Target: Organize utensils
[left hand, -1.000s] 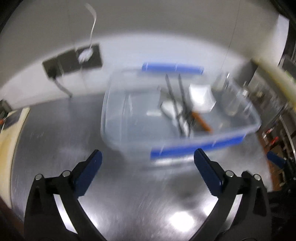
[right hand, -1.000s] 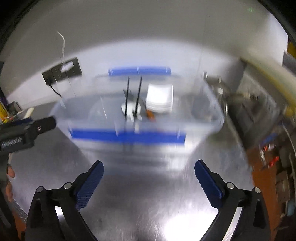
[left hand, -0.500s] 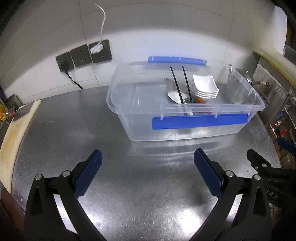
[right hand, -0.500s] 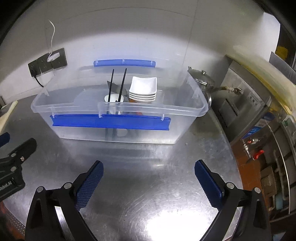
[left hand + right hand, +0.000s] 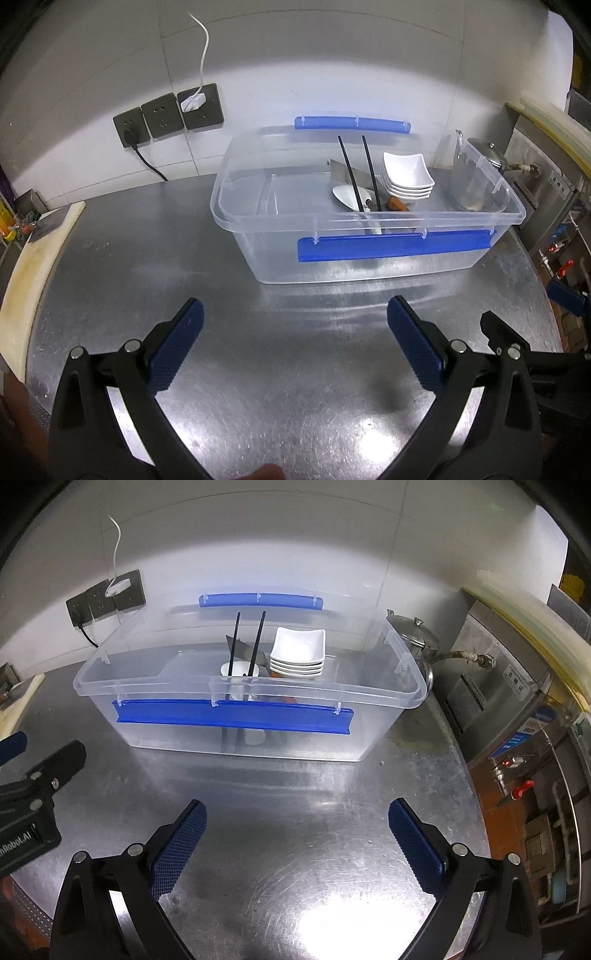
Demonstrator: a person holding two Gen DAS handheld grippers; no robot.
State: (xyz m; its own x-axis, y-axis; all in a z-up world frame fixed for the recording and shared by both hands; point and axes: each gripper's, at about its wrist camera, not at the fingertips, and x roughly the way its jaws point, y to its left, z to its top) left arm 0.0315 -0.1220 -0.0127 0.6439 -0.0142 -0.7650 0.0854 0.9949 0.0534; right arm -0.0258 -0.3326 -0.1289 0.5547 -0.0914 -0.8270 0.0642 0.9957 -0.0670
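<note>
my left gripper hangs over the steel table with its jaws spread wide and nothing between them. my right gripper is the same, wide apart and empty, just to the right of the left one. past both, at the far side of the table, sits a clear bin with blue clips on its near and far rims. inside it, toward the right half, two black chopsticks lean upright against the near wall, beside a white spoon. a stack of white square dishes stands just right of them. something orange-brown lies at the foot of the stack, too hidden to name. a metal kettle stands behind the bin's right end. wall sockets are far left, and a cutting board lies at the table's left edge.
</note>
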